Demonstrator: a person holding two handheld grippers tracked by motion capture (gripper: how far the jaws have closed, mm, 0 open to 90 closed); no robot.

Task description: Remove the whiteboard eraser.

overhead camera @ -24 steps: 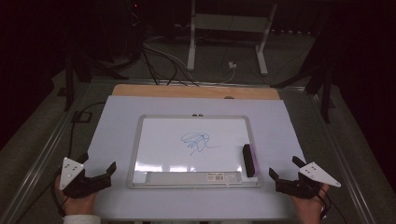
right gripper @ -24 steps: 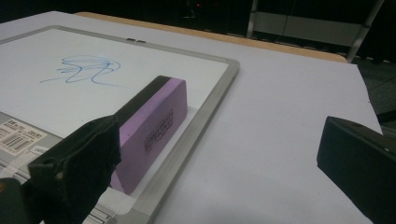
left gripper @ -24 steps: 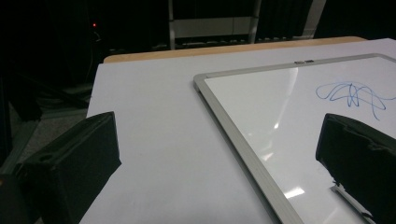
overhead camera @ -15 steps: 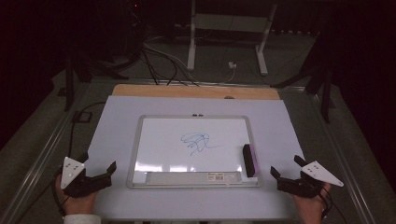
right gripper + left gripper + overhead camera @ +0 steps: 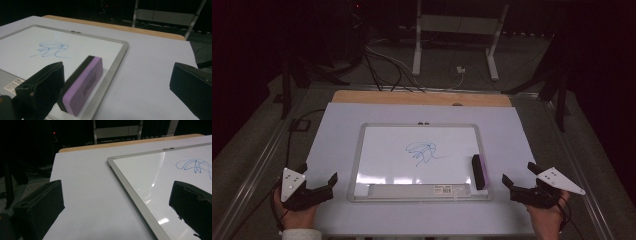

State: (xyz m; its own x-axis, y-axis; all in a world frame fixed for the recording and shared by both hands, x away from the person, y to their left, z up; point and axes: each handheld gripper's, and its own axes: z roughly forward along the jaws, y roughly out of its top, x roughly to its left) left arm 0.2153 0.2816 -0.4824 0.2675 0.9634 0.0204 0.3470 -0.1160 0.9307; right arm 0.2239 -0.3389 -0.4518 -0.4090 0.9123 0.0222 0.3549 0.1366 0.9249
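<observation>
Nothing had shifted much since the earlier frame; only the right gripper (image 5: pixel 518 183) had edged slightly. At lower left the left gripper (image 5: pixel 318 182) sat spread and empty. Centre frame, the whiteboard (image 5: pixel 377 165) bore a blue scribble (image 5: pixel 424 152). The eraser (image 5: pixel 82 83), lying by the board's right edge, looked light and soft, best pinched across its long sides. At lower right the right gripper stood spread, empty. No containers showed.

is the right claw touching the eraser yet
Apart. In the high view the right claw sits open on the table cover beside the whiteboard, a clear gap from the eraser.
</observation>
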